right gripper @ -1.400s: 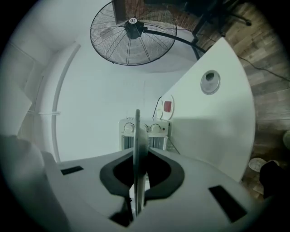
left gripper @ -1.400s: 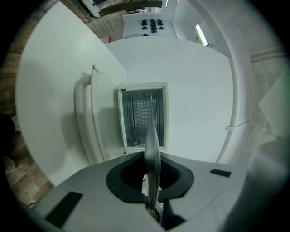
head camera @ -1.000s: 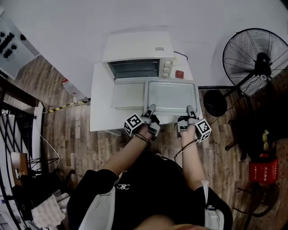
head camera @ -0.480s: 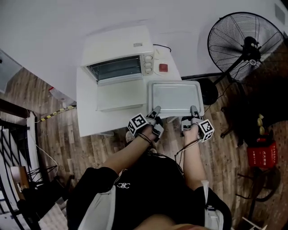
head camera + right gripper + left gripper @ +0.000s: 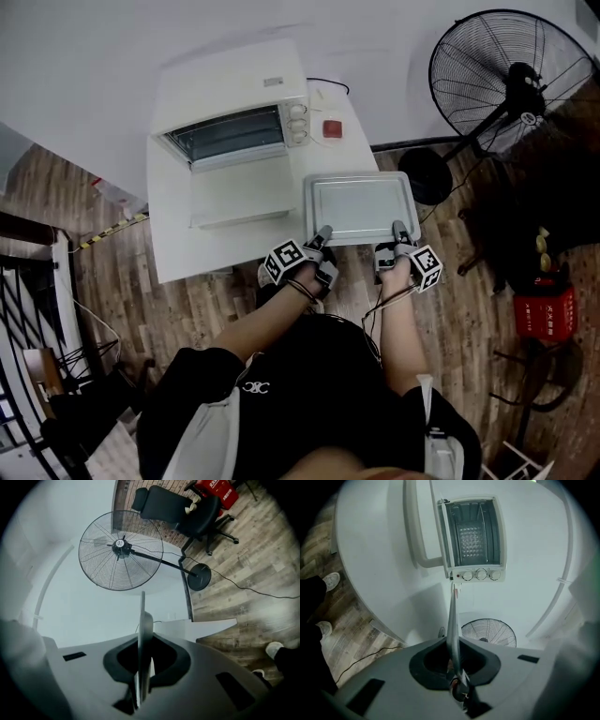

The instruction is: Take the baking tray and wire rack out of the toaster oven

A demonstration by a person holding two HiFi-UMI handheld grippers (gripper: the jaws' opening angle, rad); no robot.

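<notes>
- Left gripper (image 5: 322, 234) is pinching the near edge of the baking tray (image 5: 358, 206), a little below the middle of the head view.
- Right gripper (image 5: 397, 231) is pinching the same edge, a bit more to the right.
- In each gripper view the tray looks like a thin strip squeezed between the two jaws.
- The baking tray is out of the toaster oven (image 5: 234, 98). It lies flat near the middle of the frame, just right of the open oven door (image 5: 239, 195).
- The toaster oven stands on the white worktop (image 5: 173, 244), up and left of the tray.
- Inside the oven, the left gripper view shows a grid shape (image 5: 471, 538). I cannot tell what it is.
- A big fan (image 5: 497, 75) stands on the floor at the upper right.
</notes>
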